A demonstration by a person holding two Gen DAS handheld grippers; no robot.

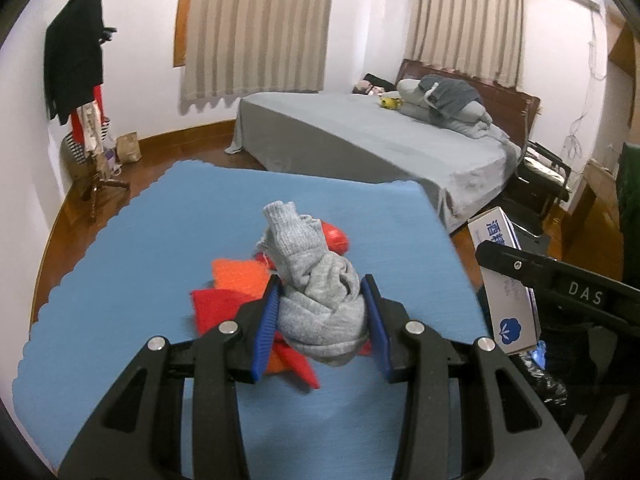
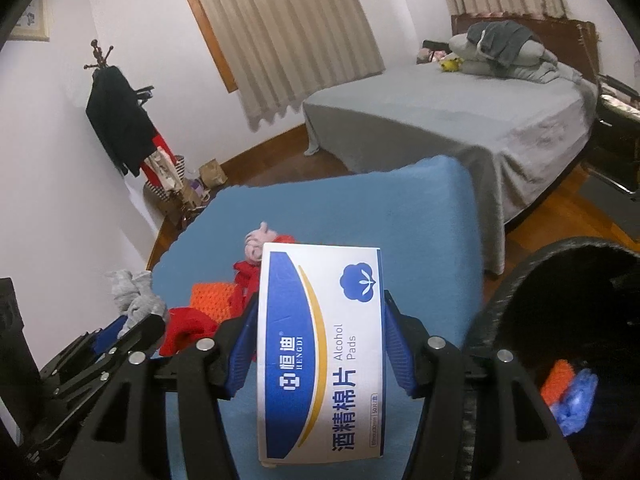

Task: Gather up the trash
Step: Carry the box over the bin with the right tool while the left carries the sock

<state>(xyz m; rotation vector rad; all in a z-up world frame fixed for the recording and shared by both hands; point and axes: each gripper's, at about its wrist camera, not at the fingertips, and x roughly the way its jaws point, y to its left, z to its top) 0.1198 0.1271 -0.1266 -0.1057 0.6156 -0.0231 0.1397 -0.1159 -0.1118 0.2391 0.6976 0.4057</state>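
My left gripper (image 1: 322, 312) is shut on a rolled-up grey sock (image 1: 316, 280), held above the blue table cover (image 1: 140, 264). Under it lie red and orange knitted pieces (image 1: 228, 280). My right gripper (image 2: 320, 334) is shut on a white-and-blue alcohol pads box (image 2: 320, 352), lifted over the same cover. In the right wrist view the left gripper with the grey sock (image 2: 136, 300) shows at the lower left. The box (image 1: 508, 304) and the right gripper's black arm (image 1: 568, 280) appear at the right of the left wrist view.
A black trash bin (image 2: 520, 292) stands at the lower right, holding an orange piece (image 2: 558, 380) and blue plastic (image 2: 576, 404). Red knitwear (image 2: 248, 276) and a pink item (image 2: 258, 240) lie on the cover. Behind are a grey bed (image 1: 360, 136) and a coat stand (image 1: 80, 80).
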